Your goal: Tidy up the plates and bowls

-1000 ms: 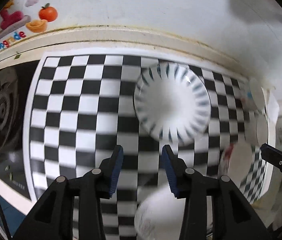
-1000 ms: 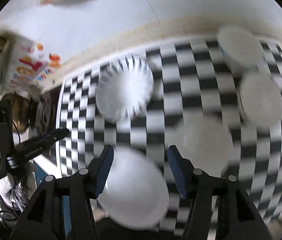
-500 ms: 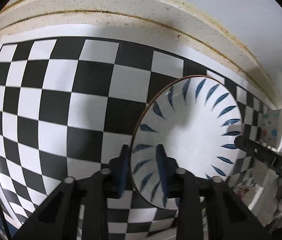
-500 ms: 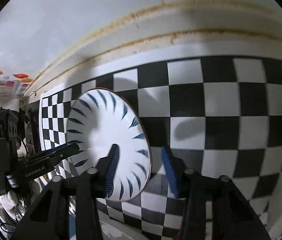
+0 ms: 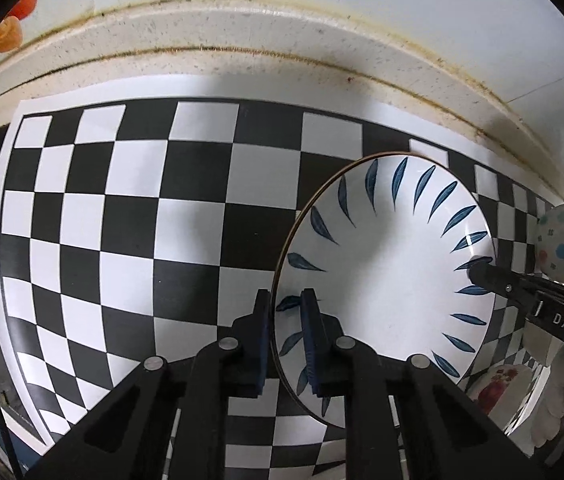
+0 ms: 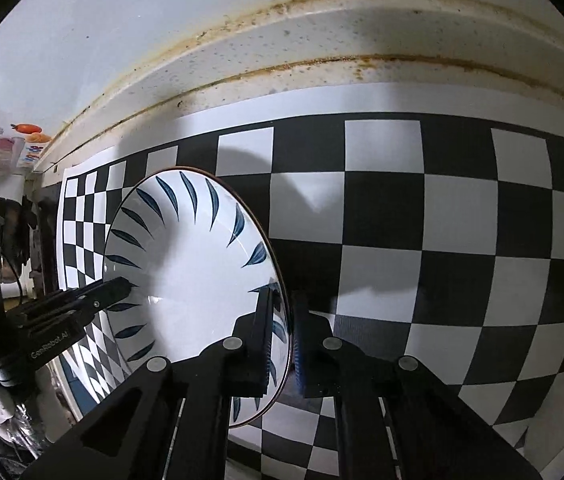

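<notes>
Left claw (image 5: 286,336) & right claw (image 6: 283,336) now pinching plate (image 5: 386,280) rim, earlier spread

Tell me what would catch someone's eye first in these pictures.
The white plate with blue leaf strokes, pinched at opposite rims by the left gripper and right gripper. Beneath it lies a bold black-and-white checkered mat, running back to a stained wall seam.

Evenly bright, sharp throughout, strongly bowed and vignetted black at the edges, with soft shadows across the checkered mat (image 6: 382,216) and small glare on the plate (image 5: 386,264).
</notes>
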`<state>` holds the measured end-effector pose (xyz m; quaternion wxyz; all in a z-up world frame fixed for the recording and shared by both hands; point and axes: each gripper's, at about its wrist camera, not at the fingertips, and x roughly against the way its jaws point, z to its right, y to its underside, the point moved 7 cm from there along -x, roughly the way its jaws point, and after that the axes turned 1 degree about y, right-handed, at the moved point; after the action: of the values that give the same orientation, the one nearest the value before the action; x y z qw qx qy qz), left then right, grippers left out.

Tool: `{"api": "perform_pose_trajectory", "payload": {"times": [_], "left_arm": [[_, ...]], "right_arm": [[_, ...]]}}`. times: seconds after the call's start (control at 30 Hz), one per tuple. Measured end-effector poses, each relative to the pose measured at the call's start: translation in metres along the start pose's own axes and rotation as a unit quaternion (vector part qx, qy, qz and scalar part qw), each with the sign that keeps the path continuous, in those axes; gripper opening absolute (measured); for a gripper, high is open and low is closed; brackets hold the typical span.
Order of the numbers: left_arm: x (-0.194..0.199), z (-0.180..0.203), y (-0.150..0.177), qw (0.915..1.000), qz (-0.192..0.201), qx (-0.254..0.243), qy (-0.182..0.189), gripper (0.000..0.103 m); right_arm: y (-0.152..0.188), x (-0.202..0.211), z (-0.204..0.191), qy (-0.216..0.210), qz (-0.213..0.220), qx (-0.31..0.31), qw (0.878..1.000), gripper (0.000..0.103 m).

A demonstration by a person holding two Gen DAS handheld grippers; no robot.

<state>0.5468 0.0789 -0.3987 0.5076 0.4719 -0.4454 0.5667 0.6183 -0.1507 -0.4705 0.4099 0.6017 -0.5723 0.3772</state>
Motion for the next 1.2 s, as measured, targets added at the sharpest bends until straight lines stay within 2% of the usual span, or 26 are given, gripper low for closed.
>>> {"api": "perform_pose_trajectory", "payload": {"times": [0.23,0.57,0.7,0.9,1.07,1.2], "left_arm": [[0.032,0.014,0.011,0.9992,0.032,-0.02,-0.012,0.013],[0.091,0.016,0.048,0.9975,0.061,-0.034,0.004,0.013],[0.111,0.019,0.077,0.9961,0.074,-0.048,0.009,0.013],[0.12,0.021,0.128,0.995,0.074,-0.063,0.023,0.013],[0.108,0.017,0.168,0.9955,0.057,-0.069,0.03,0.013],[0.088,0.015,0.194,0.9963,0.034,-0.073,0.029,0.013]], "right_arm": [[0.008,0.028,-0.007,-0.011,0.015,0.011,1.0,0.01],[0.045,0.079,-0.03,-0.026,0.048,0.021,0.998,0.01],[0.075,0.101,-0.038,-0.033,0.059,0.027,0.997,0.01],[0.136,0.121,-0.043,-0.044,0.069,0.027,0.996,0.01],[0.186,0.122,-0.041,-0.043,0.07,0.022,0.996,0.01],[0.227,0.107,-0.037,-0.035,0.055,0.018,0.998,0.01]]}}
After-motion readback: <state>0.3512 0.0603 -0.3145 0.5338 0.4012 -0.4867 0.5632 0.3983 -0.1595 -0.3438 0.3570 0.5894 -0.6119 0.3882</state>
